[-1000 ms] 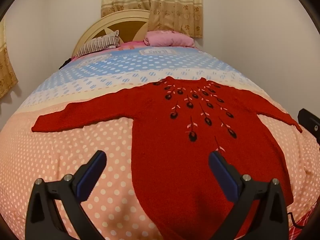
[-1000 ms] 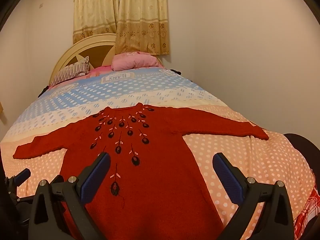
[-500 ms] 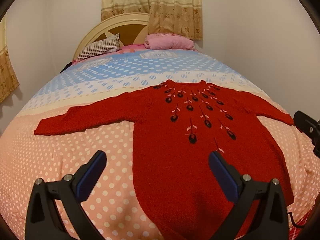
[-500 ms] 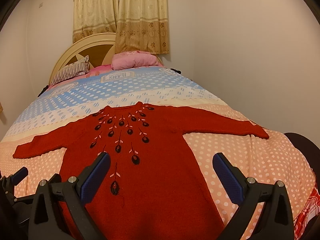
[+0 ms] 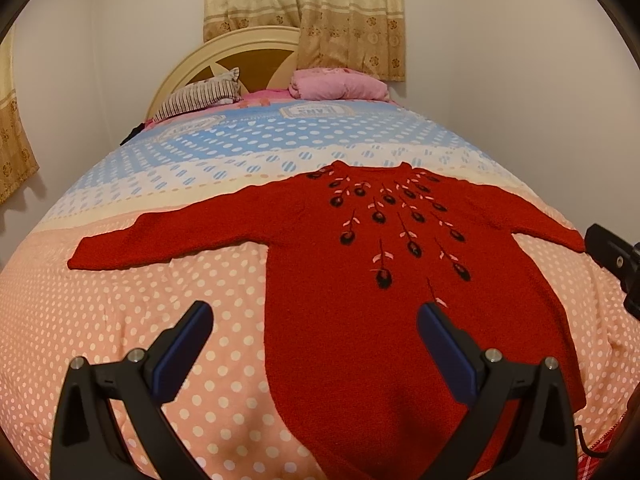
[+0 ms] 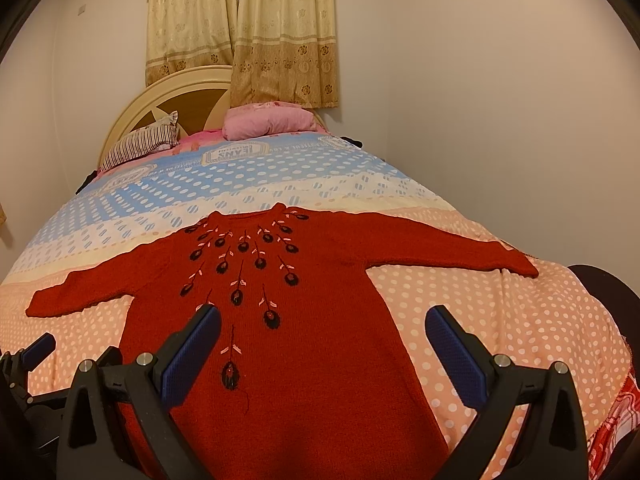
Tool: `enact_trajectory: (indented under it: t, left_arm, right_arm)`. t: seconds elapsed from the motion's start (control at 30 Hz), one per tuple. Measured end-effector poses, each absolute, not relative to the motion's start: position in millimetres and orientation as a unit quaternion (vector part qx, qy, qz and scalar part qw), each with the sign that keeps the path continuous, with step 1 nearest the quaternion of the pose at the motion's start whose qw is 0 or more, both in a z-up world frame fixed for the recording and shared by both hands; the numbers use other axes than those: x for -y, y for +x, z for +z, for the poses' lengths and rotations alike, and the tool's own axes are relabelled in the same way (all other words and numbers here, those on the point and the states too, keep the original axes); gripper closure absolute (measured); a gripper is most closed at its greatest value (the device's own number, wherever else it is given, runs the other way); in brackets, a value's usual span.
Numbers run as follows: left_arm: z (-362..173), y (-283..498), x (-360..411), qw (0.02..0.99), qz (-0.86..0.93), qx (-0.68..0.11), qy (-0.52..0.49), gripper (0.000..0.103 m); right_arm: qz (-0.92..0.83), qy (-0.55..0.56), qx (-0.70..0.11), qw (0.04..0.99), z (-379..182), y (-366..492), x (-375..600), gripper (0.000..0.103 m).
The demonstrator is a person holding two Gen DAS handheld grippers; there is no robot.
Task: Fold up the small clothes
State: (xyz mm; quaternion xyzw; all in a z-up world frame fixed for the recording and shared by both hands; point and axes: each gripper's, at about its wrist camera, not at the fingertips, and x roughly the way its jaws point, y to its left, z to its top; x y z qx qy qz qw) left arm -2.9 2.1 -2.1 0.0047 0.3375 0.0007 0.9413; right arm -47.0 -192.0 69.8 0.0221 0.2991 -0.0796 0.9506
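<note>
Nothing's folded yet: your red knitted sweater (image 5: 360,320) lies flat on the dotted bed (image 5: 120,320), both sleeves out (left tool (image 5: 316,344) and right tool (image 6: 324,340) spread, empty).

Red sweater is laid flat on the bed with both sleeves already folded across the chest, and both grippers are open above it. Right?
Not quite. The red sweater lies flat on the bed, but both sleeves are spread straight out to the sides, not folded in, as the left wrist view shows. The left gripper and right gripper are open.
</note>
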Motion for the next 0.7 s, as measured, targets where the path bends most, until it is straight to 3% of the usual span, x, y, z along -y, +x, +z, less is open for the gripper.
enact_trajectory:
  t: [0.7]
  left_arm:
    - [-3.9, -2.5, 0.6, 0.939, -0.003, -0.344, 0.002, 0.000]
  right_arm:
    - [-0.084, 0.018, -0.305, 0.949, 67.2, -45.1, 189.0, 0.001]
